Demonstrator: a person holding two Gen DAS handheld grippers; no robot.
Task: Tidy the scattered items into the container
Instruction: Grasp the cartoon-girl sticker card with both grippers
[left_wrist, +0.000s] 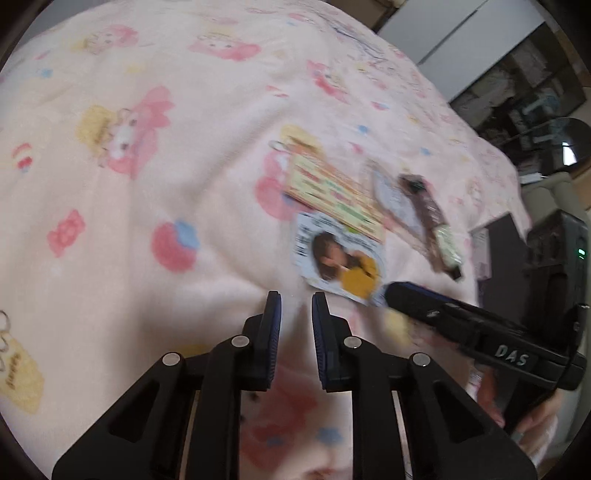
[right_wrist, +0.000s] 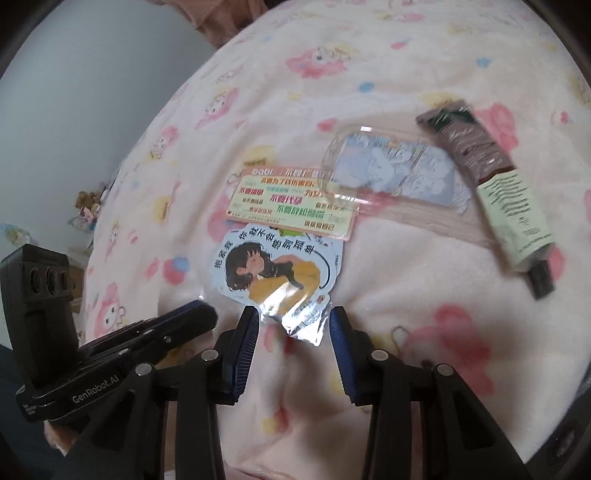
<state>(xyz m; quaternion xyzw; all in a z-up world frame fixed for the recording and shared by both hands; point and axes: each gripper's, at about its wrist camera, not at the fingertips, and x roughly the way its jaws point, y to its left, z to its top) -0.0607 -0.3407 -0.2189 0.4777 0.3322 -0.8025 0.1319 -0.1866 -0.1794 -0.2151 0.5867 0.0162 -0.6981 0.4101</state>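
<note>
Several flat items lie on a pink cartoon-print blanket (right_wrist: 424, 295): a girl sticker in a clear sleeve (right_wrist: 275, 275) (left_wrist: 341, 260), a text card (right_wrist: 291, 201) (left_wrist: 332, 188), a clear tray with a pale blue card (right_wrist: 395, 168) (left_wrist: 393, 194), and a brown-and-green tube (right_wrist: 495, 184) (left_wrist: 434, 221). My right gripper (right_wrist: 293, 321) is open, its fingertips either side of the sleeve's near corner. My left gripper (left_wrist: 295, 306) is open and empty, just left of the sticker. Each gripper shows in the other's view: the right one (left_wrist: 391, 291), the left one (right_wrist: 203, 314).
The blanket's right edge (left_wrist: 517, 206) drops off toward dark shelving (left_wrist: 517, 92) and a dark box with a green light (left_wrist: 561, 258). A keyring charm (left_wrist: 18, 373) lies at the far left. A white wall (right_wrist: 92, 92) stands beyond the blanket's left side.
</note>
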